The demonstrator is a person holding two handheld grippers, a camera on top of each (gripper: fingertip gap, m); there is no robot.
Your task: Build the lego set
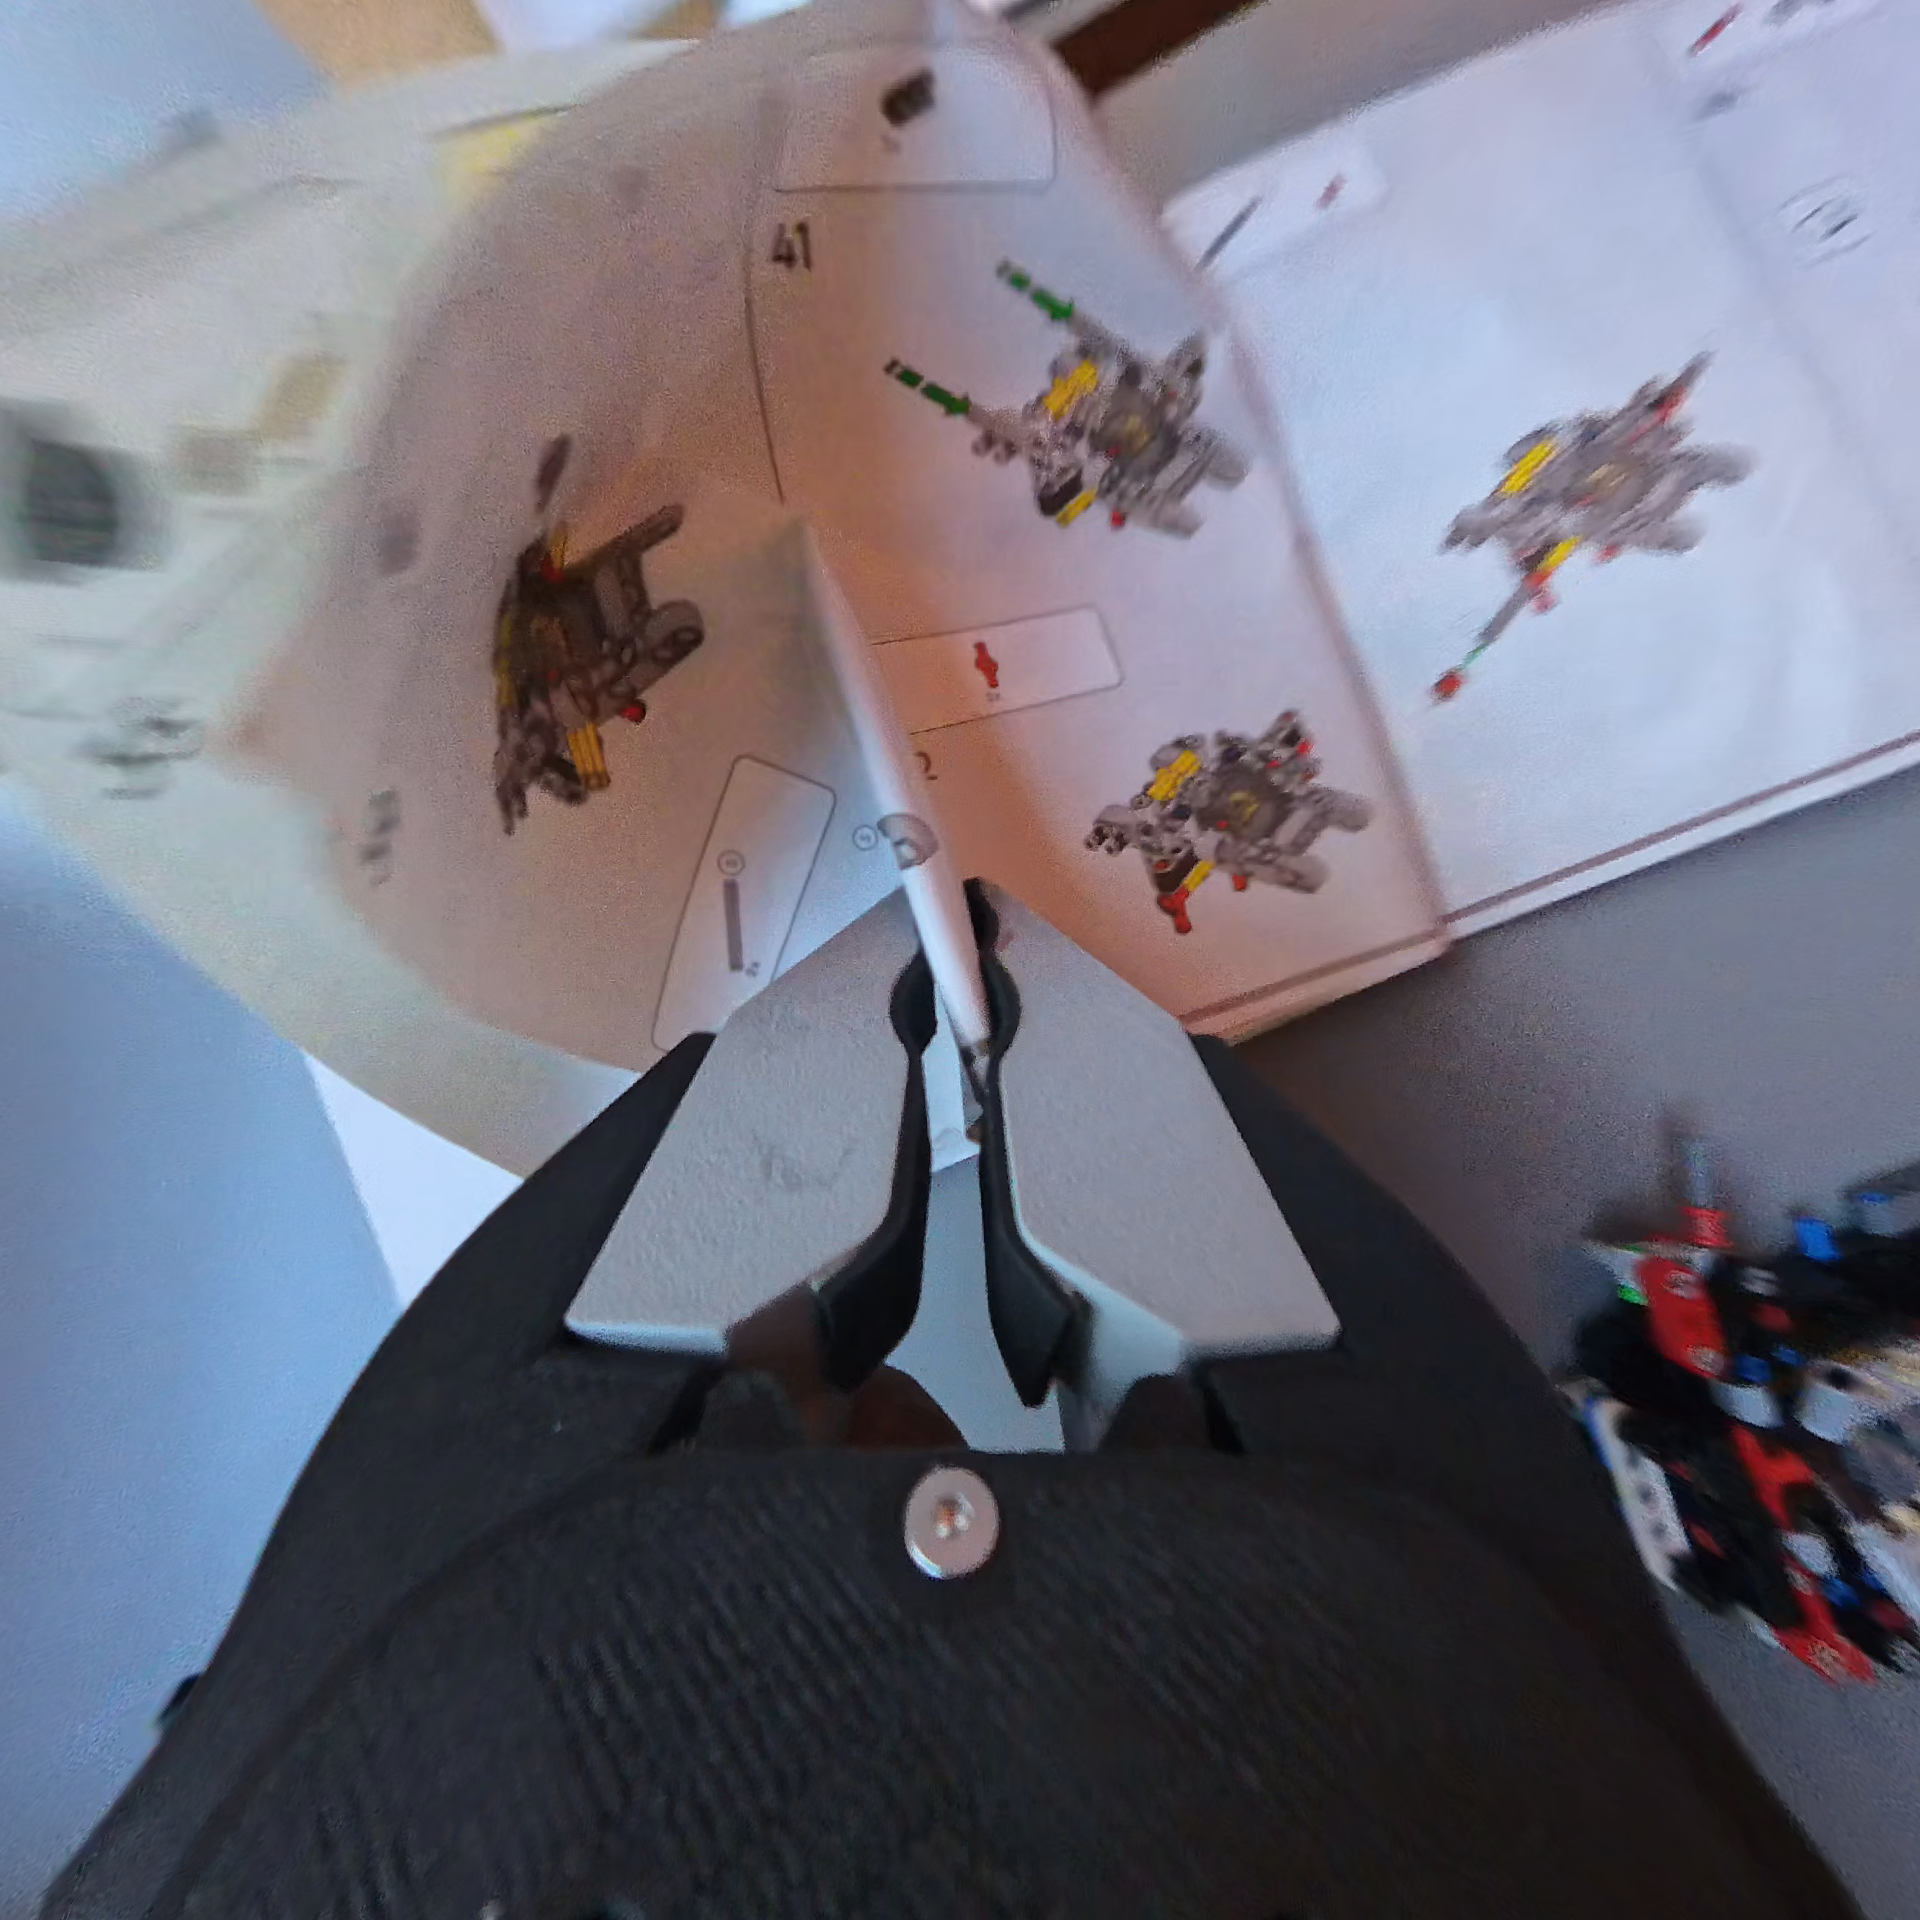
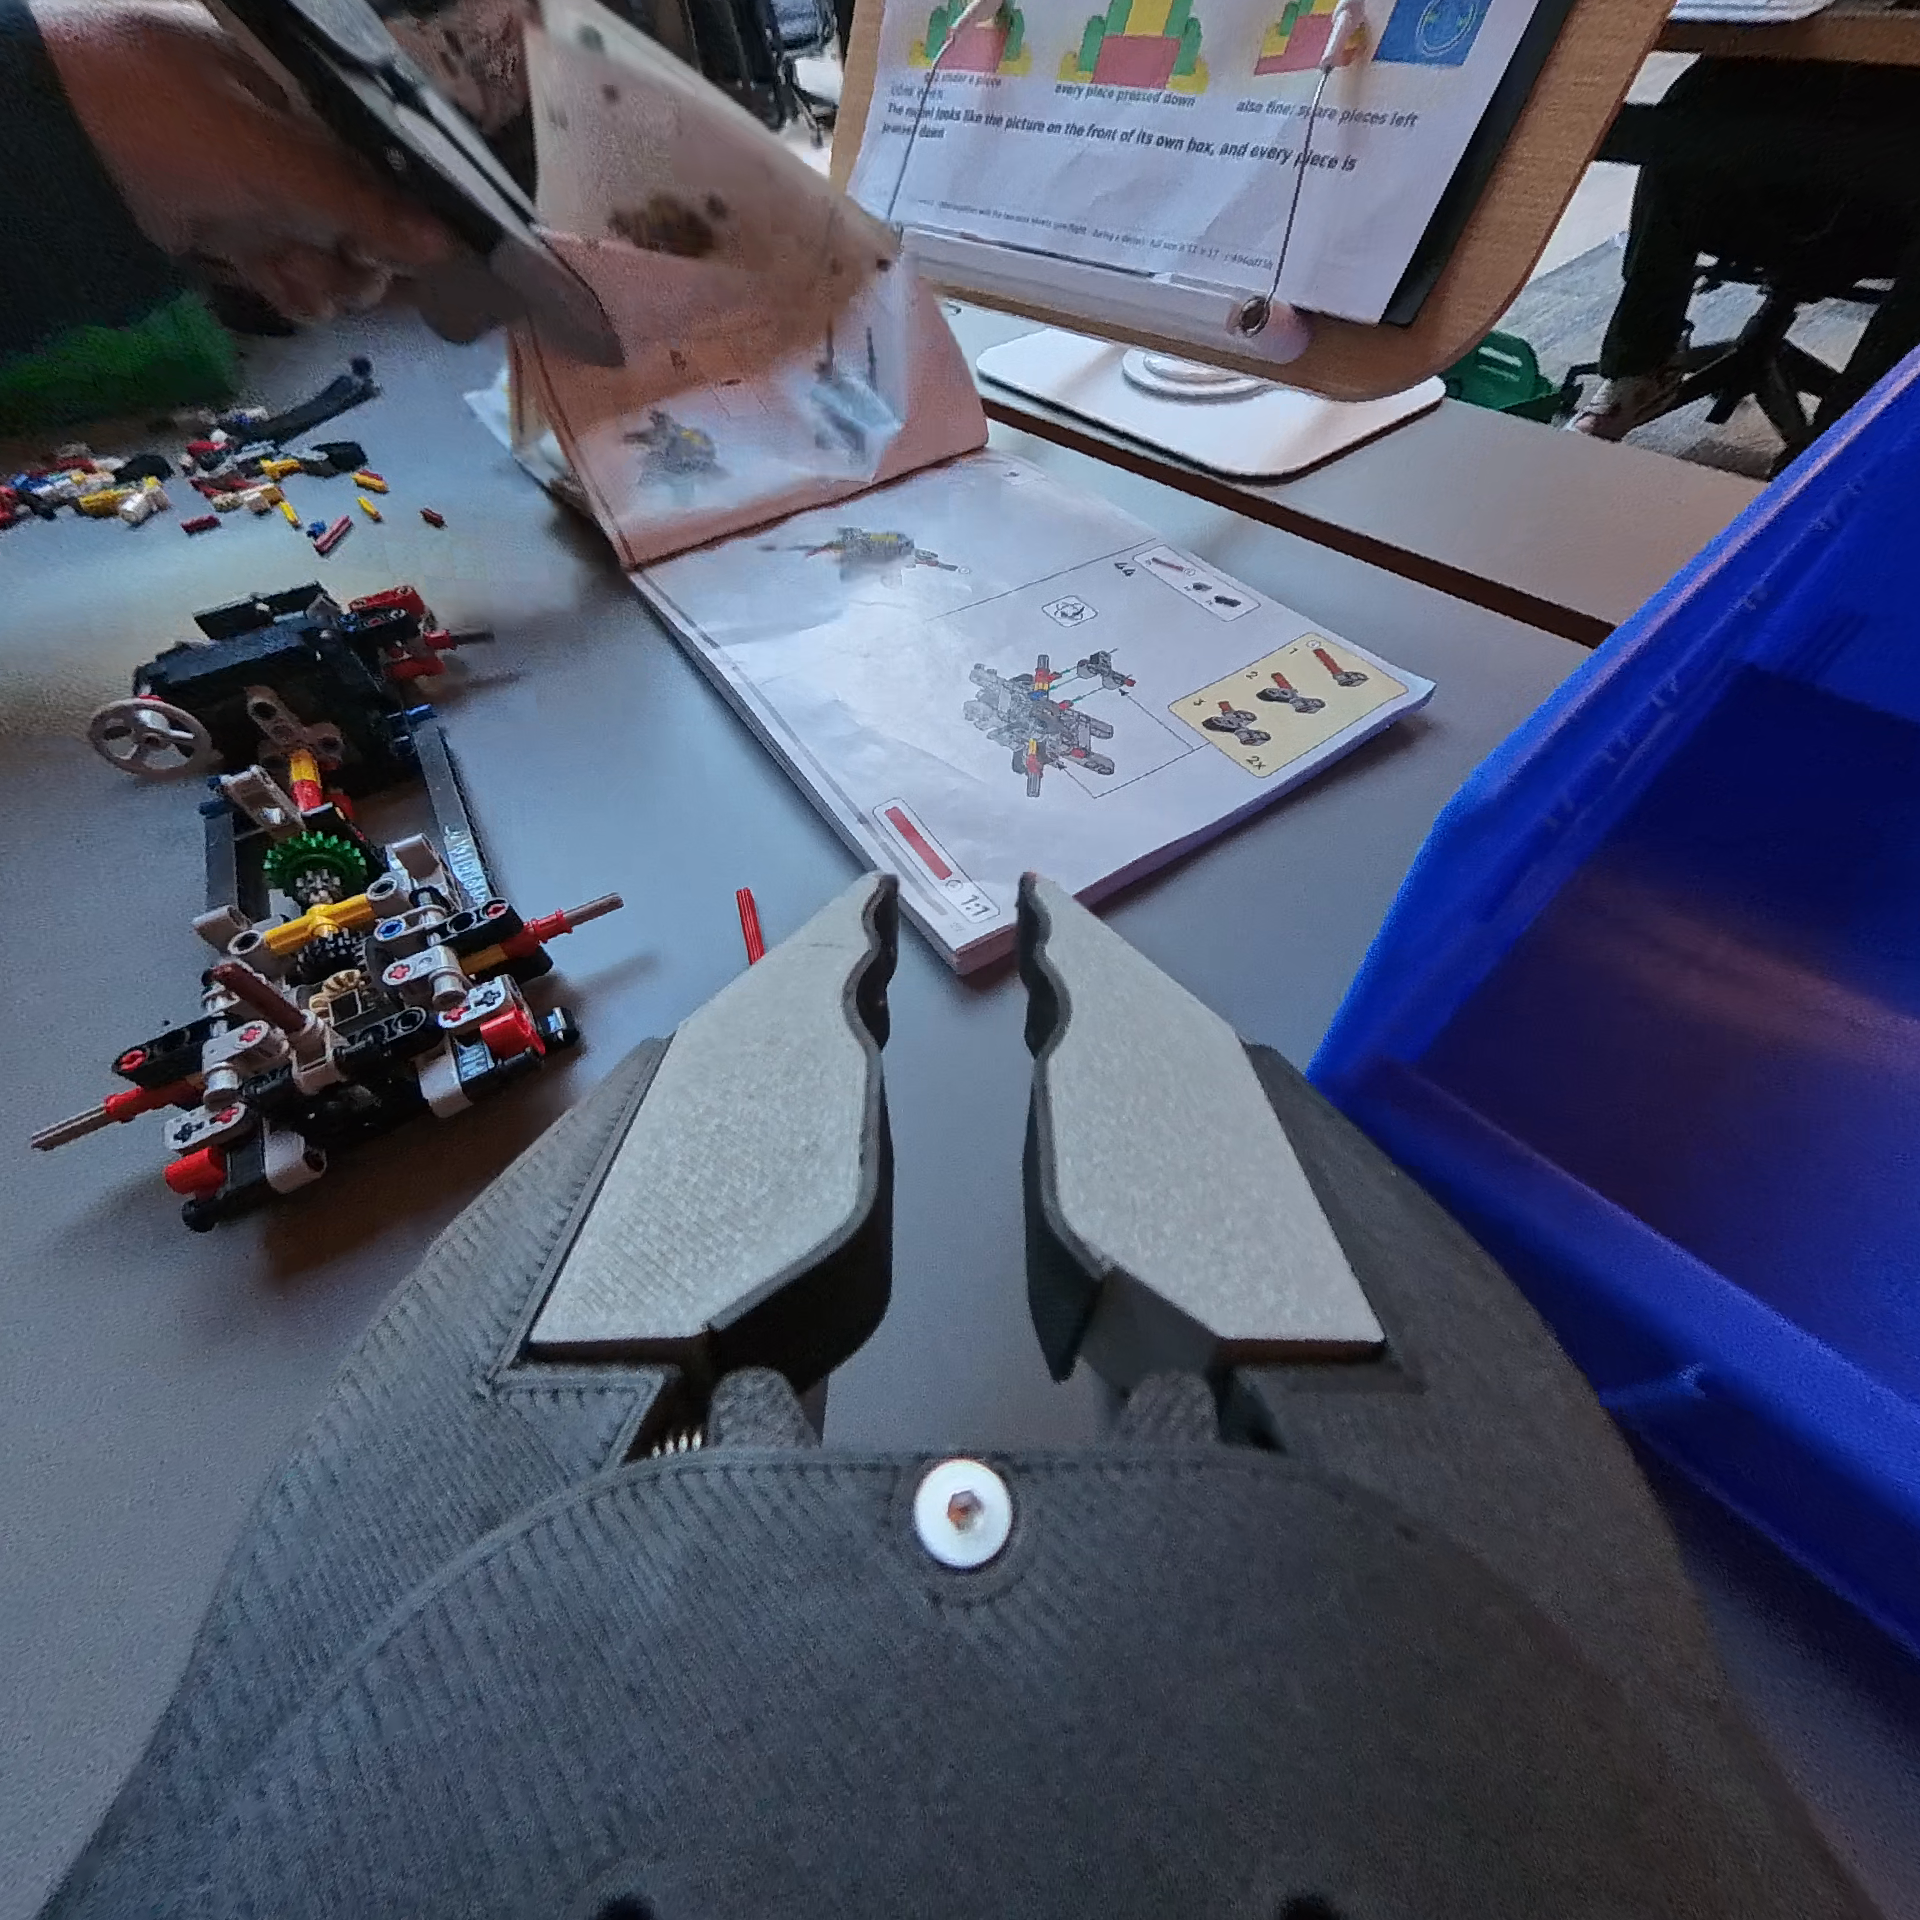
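Note:
My left gripper (image 1: pixel 961 935) is shut on the edge of a lifted page (image 1: pixel 883 727) of the open instruction booklet (image 1: pixel 1558 644). The right wrist view shows this gripper (image 2: pixel 520 270) holding the page (image 2: pixel 727 260) up over the booklet (image 2: pixel 987 665). My right gripper (image 2: pixel 956 914) is open and empty, low over the table by the booklet's near corner. A partly built lego chassis (image 2: pixel 343 966) with a green gear lies to its left. It also shows blurred in the left wrist view (image 1: pixel 1766 1403). A small red axle (image 2: pixel 748 923) lies beside the left fingertip.
A blue bin (image 2: pixel 1662 987) stands close on the right. A black sub-build with a grey wheel (image 2: pixel 270 686) and several loose pieces (image 2: pixel 208 478) lie at the far left. A wooden stand holding a printed sheet (image 2: pixel 1195 156) is behind the booklet. The gap from one gripper's tips to the other's is roughly 40 cm. My right gripper is the nearer one to the small red axle (image 2: pixel 748 923): about 9 cm, against 30 cm.

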